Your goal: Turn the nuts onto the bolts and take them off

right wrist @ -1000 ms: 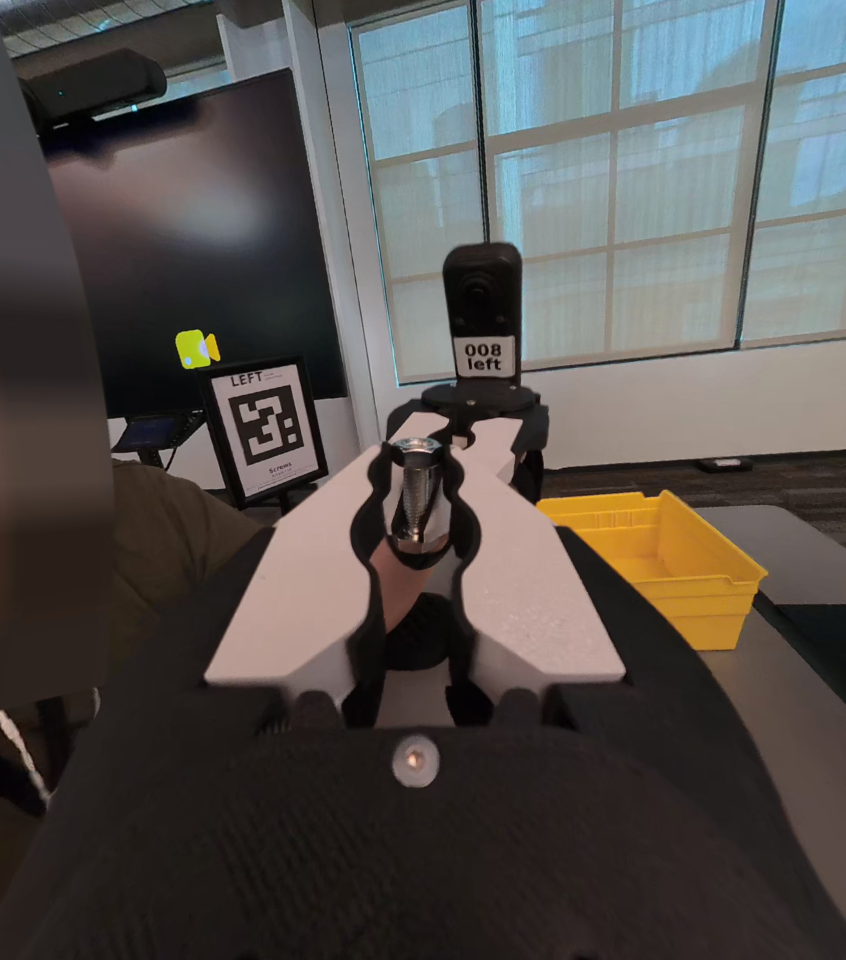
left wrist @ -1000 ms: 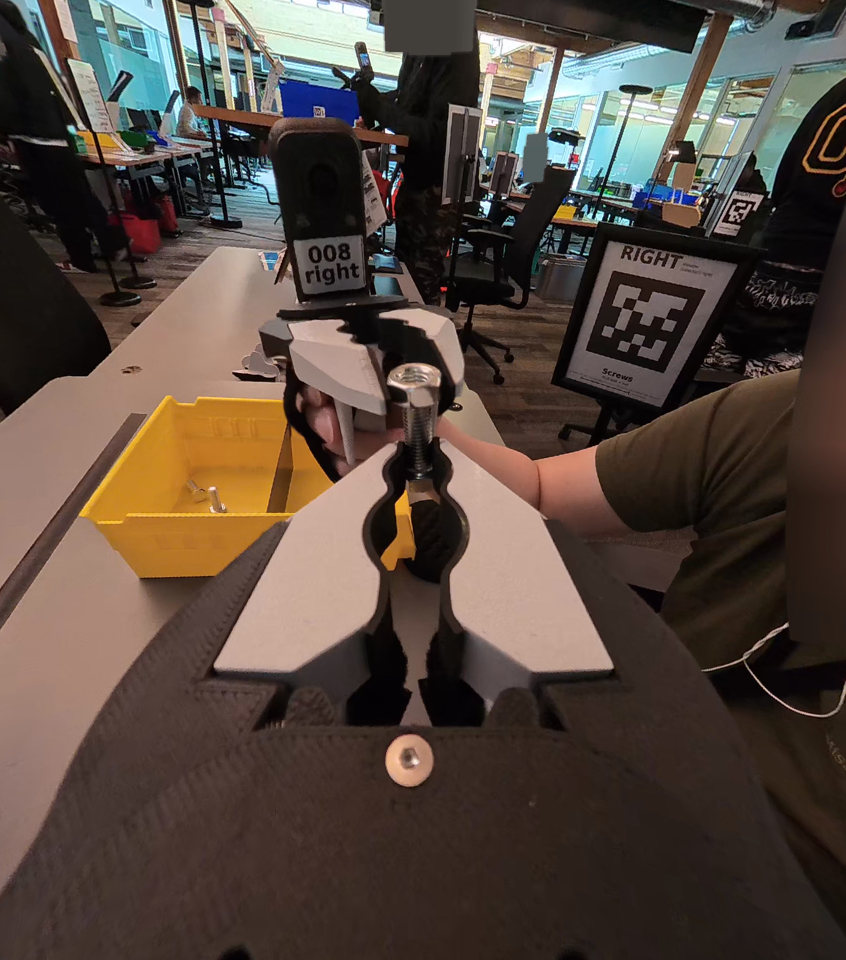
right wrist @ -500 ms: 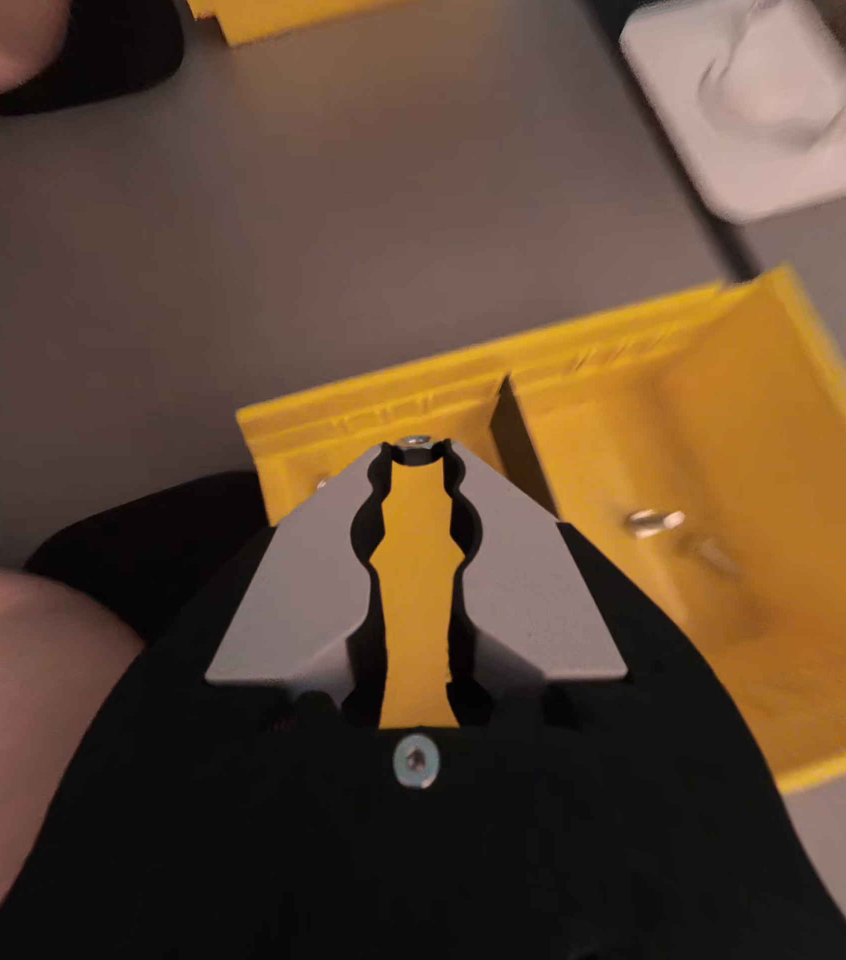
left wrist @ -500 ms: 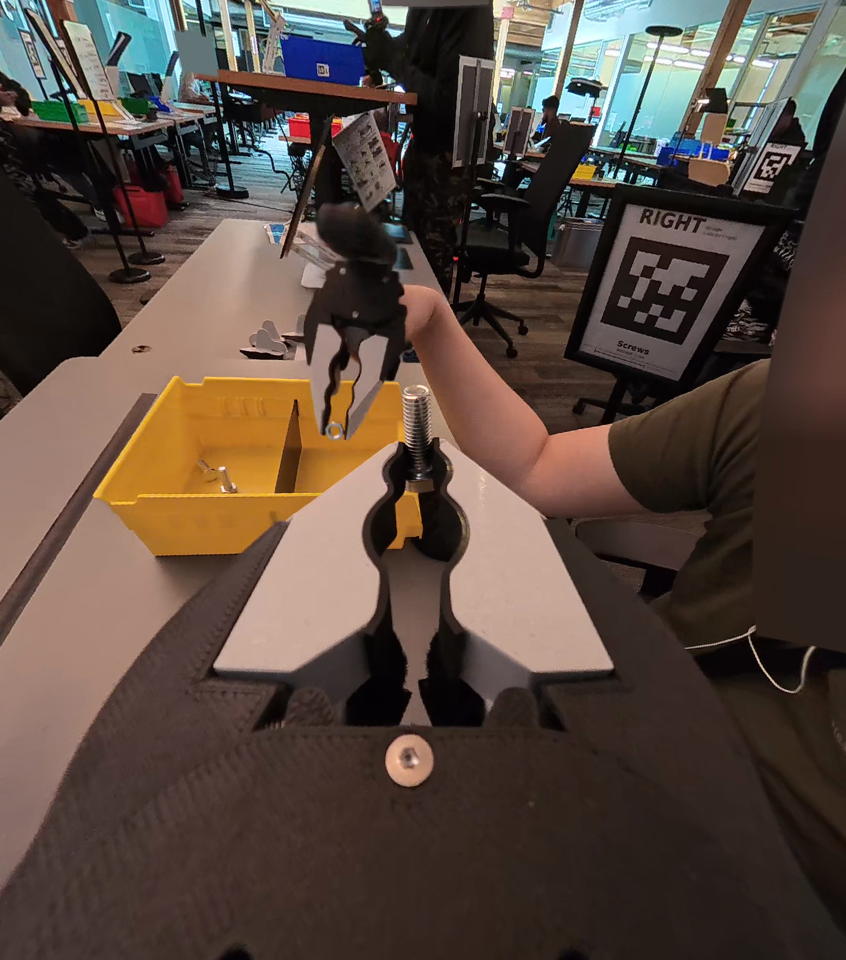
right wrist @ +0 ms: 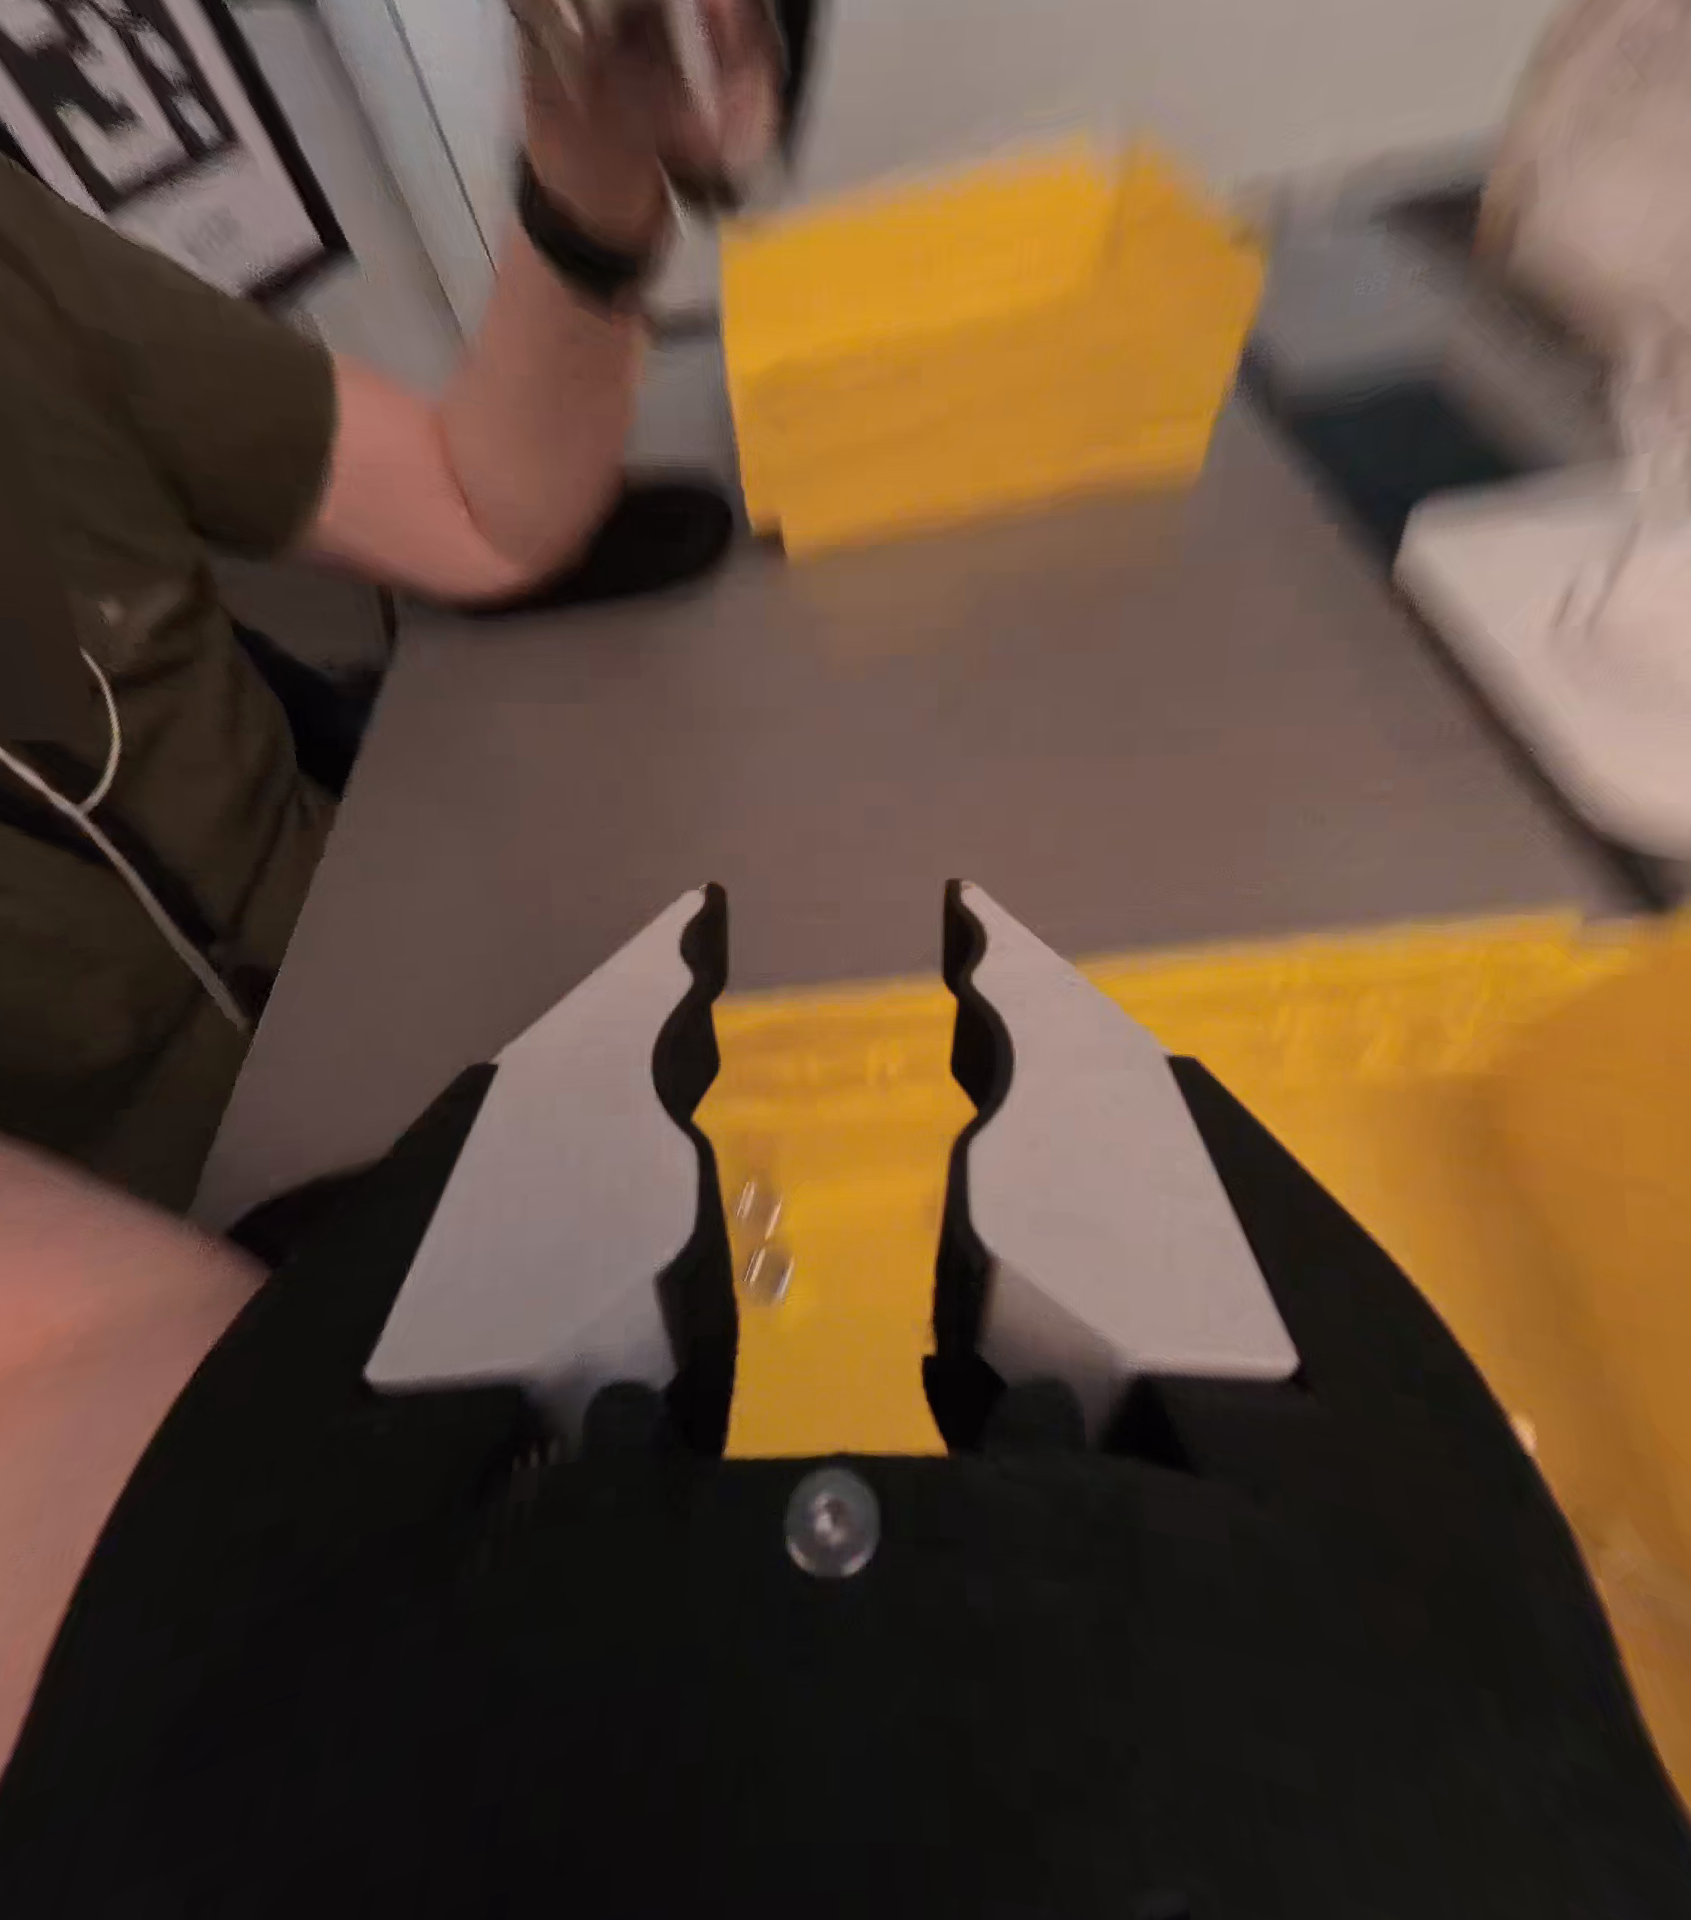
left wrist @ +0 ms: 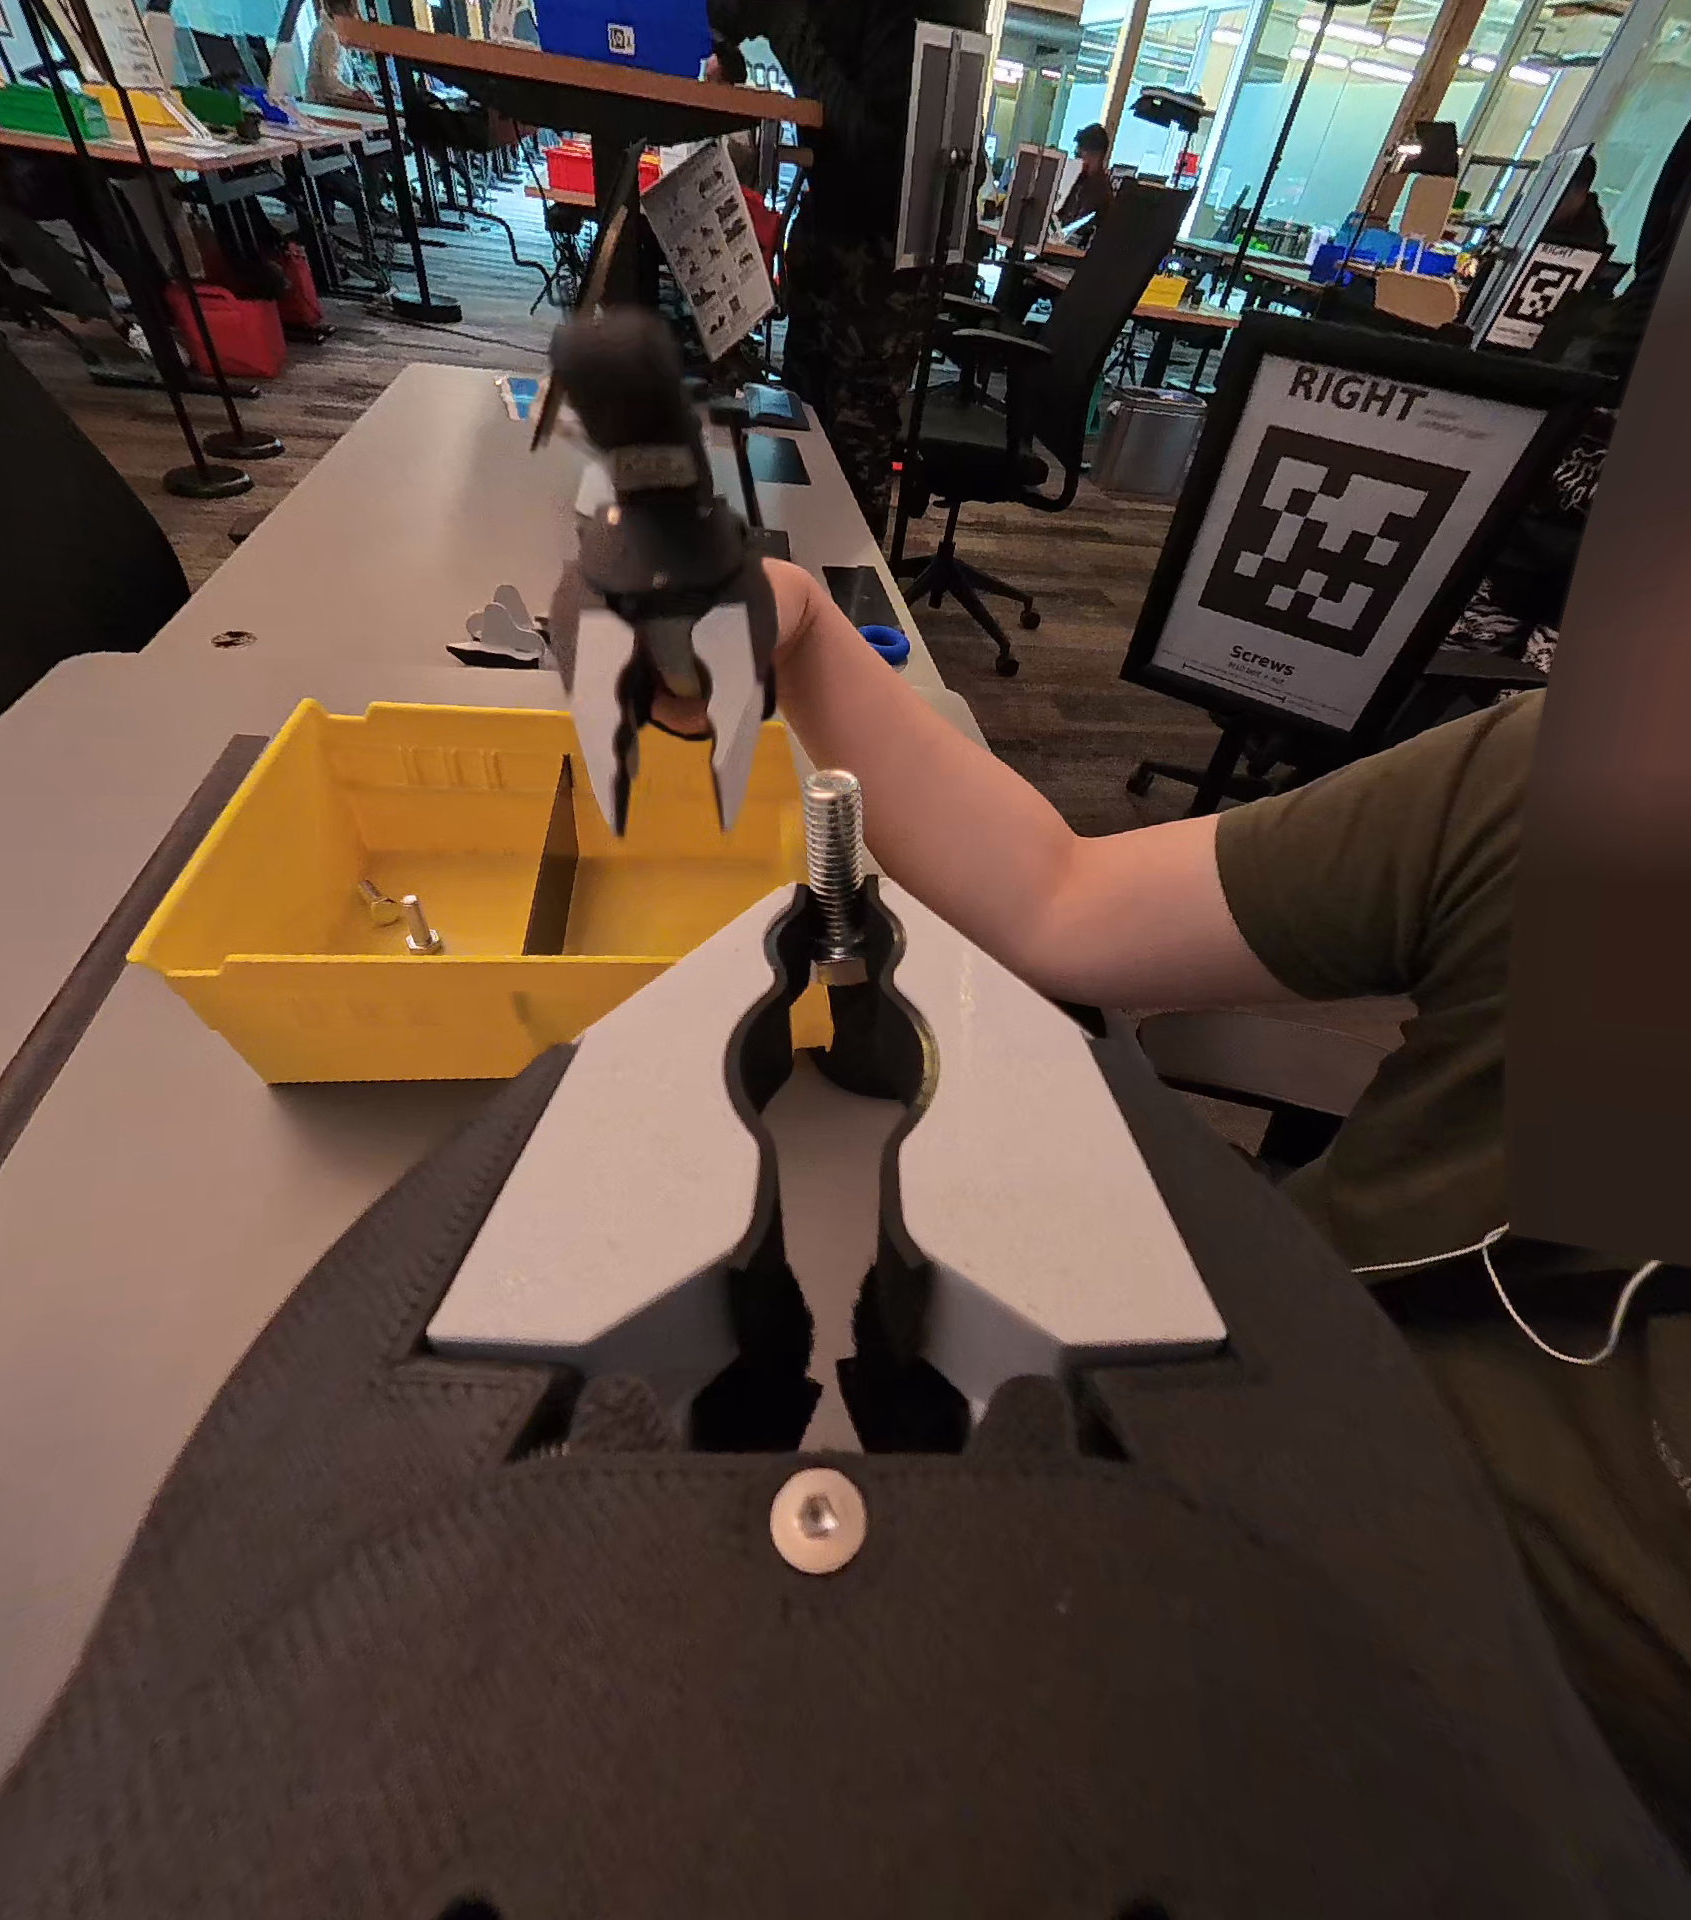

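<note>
The right tool (right wrist: 828, 914) has left the bolt (left wrist: 833, 868), opened, apparently dropping its nut into the bin (left wrist: 321, 982).

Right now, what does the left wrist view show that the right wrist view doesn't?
Left wrist only: the left tongs shut on an upright bolt, its thread bare with no nut on it; a spare bolt in the bin's left compartment, and the divider.

Right wrist only, though blurred: a second yellow bin farther along the table, and small shiny pieces between the open fingers; what they are is unclear.

Both: the near yellow bin, the grey table, and the open right tongs.
</note>
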